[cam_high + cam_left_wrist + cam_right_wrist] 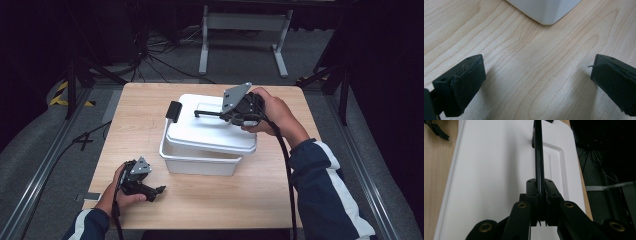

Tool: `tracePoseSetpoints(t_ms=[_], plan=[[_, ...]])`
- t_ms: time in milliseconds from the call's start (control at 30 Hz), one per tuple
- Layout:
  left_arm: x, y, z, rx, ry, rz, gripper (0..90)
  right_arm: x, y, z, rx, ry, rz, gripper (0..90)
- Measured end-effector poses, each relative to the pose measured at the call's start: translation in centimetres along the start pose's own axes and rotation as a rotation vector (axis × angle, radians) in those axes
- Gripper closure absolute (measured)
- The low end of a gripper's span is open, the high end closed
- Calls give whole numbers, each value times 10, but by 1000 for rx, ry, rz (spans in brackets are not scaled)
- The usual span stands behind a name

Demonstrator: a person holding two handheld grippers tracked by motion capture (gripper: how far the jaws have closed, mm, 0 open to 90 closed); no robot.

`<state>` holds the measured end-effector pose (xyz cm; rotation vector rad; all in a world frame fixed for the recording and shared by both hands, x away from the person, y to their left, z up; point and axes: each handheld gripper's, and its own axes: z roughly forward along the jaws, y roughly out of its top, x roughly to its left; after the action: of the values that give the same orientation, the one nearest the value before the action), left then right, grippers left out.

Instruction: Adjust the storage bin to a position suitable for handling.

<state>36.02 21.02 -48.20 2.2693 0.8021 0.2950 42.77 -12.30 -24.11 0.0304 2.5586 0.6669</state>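
Note:
A white plastic box (200, 164) stands mid-table. Its white lid (210, 132) sits askew above it, with the box's rim showing under the lid's left and front edges. My right gripper (227, 116) is over the lid, shut on the lid's thin black handle (207, 114). In the right gripper view the jaws (540, 192) pinch that handle (538, 152) upright above the lid (494, 170). My left gripper (159, 191) rests near the table's front left, open, with nothing between its jaws (537, 85). A corner of the box (546, 10) lies just ahead of it.
A black latch (173, 111) sticks up at the lid's far left end. The wooden table (280, 190) has bare surface in front of and right of the box. Beyond the table's far edge are cables and a metal stand (245, 30) on the floor.

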Motion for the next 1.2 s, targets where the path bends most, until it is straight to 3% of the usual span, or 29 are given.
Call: tracePoseSetpoints(t_ms=[267, 867, 1200], plan=[[0, 0, 0, 0, 3, 4, 4, -4, -25, -19, -3, -34, 40, 846], [0, 0, 0, -2, 2, 1, 5, -8, -108, -65, 9, -115, 168, 846], [0, 0, 0, -2, 3, 2, 5, -7, -140, -79, 18, -137, 221, 846]])
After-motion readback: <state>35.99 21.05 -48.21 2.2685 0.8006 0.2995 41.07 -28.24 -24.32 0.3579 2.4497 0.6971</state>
